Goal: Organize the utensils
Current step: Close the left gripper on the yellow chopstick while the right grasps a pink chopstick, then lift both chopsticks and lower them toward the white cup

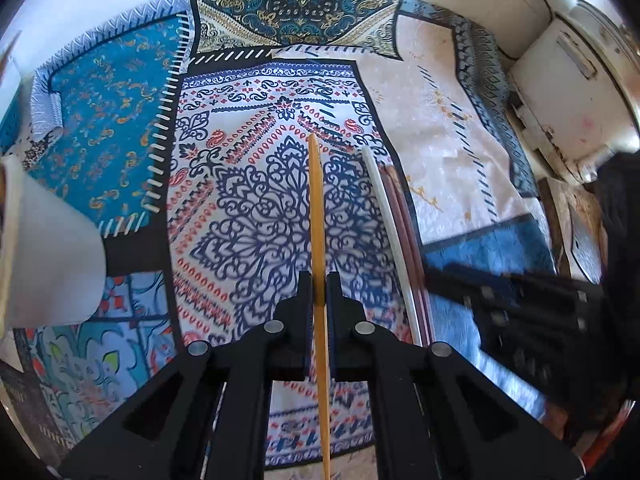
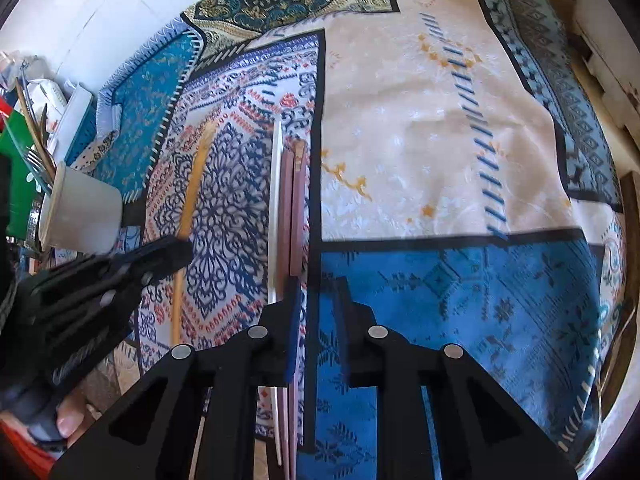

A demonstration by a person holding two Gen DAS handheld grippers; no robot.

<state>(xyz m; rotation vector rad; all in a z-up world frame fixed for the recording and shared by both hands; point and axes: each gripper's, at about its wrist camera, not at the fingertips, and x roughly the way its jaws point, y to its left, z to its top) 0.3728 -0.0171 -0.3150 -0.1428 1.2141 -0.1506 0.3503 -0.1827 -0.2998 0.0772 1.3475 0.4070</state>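
Observation:
My left gripper (image 1: 319, 286) is shut on a yellow chopstick (image 1: 317, 200) that points away over the patterned cloth; it also shows in the right wrist view (image 2: 191, 196). A white chopstick (image 1: 386, 216) and two reddish-brown chopsticks (image 1: 404, 224) lie side by side on the cloth just right of it. In the right wrist view my right gripper (image 2: 318, 292) is open and empty, its left finger over the near ends of the white chopstick (image 2: 274, 200) and the reddish-brown chopsticks (image 2: 294, 208). The left gripper (image 2: 164, 256) shows at the left there.
A white cup (image 2: 82, 216) holding forks and other utensils stands at the left; it shows at the left edge of the left wrist view (image 1: 48, 248). A patchwork cloth (image 2: 420, 140) covers the table. A white appliance (image 1: 568, 92) stands at the far right.

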